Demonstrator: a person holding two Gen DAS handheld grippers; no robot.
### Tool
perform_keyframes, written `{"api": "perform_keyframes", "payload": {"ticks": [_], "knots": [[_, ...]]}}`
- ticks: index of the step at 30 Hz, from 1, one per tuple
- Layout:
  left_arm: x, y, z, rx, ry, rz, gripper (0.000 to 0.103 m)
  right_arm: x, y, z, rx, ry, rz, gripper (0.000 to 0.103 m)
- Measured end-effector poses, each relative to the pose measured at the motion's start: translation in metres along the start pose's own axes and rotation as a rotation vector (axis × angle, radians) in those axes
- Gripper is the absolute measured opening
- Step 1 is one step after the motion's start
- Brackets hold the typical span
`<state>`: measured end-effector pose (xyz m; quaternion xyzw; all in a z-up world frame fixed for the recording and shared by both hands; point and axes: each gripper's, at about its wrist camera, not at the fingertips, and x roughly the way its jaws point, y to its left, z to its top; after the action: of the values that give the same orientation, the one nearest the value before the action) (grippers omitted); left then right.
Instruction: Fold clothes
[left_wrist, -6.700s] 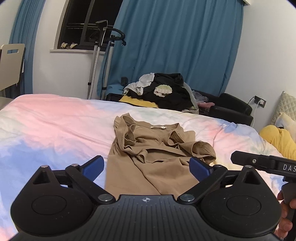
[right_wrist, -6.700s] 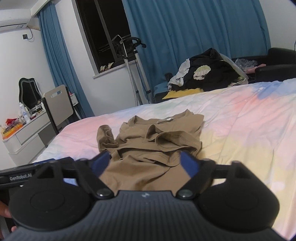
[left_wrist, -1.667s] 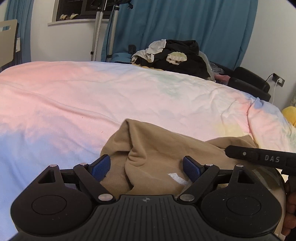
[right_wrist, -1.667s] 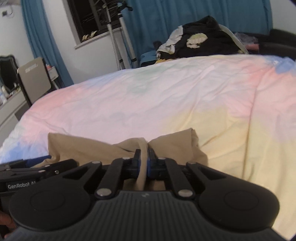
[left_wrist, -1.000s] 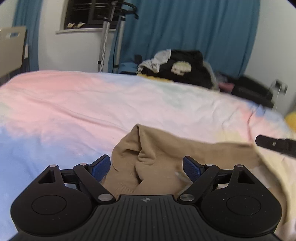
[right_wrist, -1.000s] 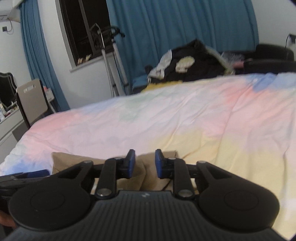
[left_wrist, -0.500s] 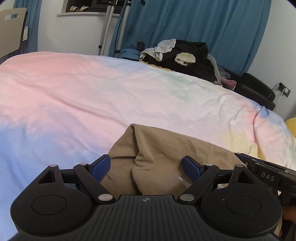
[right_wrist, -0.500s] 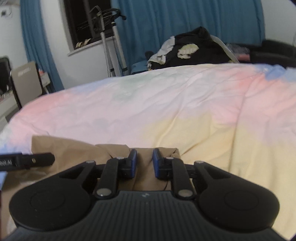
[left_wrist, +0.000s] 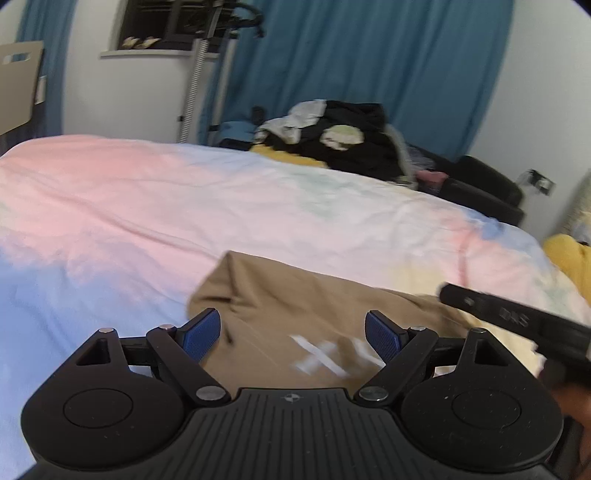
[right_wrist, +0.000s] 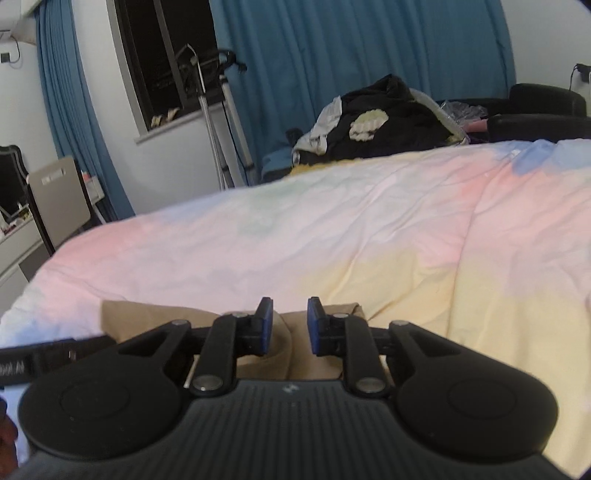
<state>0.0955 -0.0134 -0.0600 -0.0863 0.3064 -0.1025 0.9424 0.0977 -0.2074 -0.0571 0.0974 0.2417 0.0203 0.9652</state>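
Note:
A tan garment (left_wrist: 317, 314) with white markings lies folded on the pastel bedspread (left_wrist: 184, 214), close to the near edge. My left gripper (left_wrist: 291, 332) is open wide, just above the garment's near part, holding nothing. My right gripper (right_wrist: 289, 325) is open with a narrow gap, its fingers just above the garment's right end (right_wrist: 288, 343); no cloth sits between the pads. The right gripper's body shows in the left wrist view (left_wrist: 517, 317), and the left one at the left edge of the right wrist view (right_wrist: 48, 354).
A heap of dark and white clothes (left_wrist: 343, 144) lies beyond the far edge of the bed. A garment steamer stand (left_wrist: 195, 74) and blue curtains (left_wrist: 369, 66) are behind. A chair (right_wrist: 59, 199) stands at the left, a yellow item (left_wrist: 569, 258) at the right.
My right gripper has opened a little wider and let go of the garment it held 1.7 s ago. Both grippers have lifted slightly; the garment lies flatter.

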Motion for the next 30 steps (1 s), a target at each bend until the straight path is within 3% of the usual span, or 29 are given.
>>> {"api": "perform_keyframes", "payload": {"ticks": [6, 10, 18, 22, 30], "knots": [[-0.032, -0.013, -0.012, 0.021, 0.005, -0.035, 0.088, -0.035, 0.013, -0.005, -0.021, 0.032, 0.012, 0.022], [-0.028, -0.013, -0.022, 0.052, 0.026, 0.012, 0.087, -0.047, 0.025, -0.016, -0.045, 0.073, 0.024, 0.022], [-0.01, -0.008, -0.029, 0.062, 0.063, 0.044, 0.088, -0.017, 0.03, -0.042, -0.074, 0.177, 0.011, 0.022], [-0.001, -0.004, -0.032, 0.041, 0.095, 0.038, 0.088, -0.006, 0.029, -0.047, -0.081, 0.184, 0.011, 0.021], [-0.014, -0.009, -0.03, 0.048, 0.061, 0.04, 0.089, -0.007, 0.026, -0.043, -0.054, 0.171, 0.026, 0.021]]}}
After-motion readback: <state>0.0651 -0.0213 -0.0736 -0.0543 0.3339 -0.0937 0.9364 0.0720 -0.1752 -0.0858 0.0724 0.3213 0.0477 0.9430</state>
